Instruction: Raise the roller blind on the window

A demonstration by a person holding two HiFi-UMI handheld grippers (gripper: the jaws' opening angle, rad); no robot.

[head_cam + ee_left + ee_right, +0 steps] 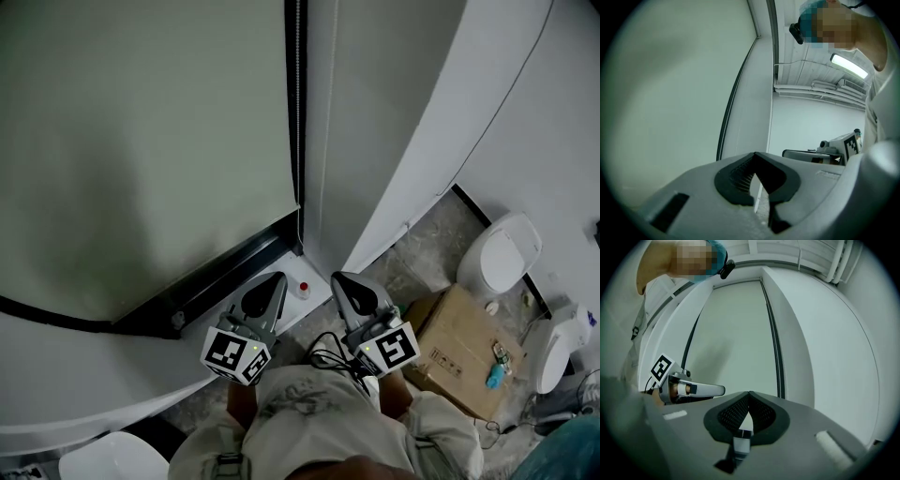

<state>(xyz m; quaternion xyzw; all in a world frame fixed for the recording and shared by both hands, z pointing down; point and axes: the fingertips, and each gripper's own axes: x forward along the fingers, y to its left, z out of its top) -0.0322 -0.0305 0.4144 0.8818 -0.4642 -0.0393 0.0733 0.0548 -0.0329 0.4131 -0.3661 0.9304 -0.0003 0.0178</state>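
Near roller blind, cardboard box, print illegible

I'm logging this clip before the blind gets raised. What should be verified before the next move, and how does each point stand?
1. The roller blind is down and ready to raise: ok, it covers the window to its bottom bar.
2. The left gripper is free: ok, shut with nothing in it.
3. The right gripper is free: ok, shut with nothing in it.
4. Both point toward the bottom bar: ok.
5. A pull cord is located: cannot tell. A dark strip runs along the blind's right edge, but it is not clearly a cord.
6. The small red-topped thing between the gripper tips is untouched: ok, it is apart from both.
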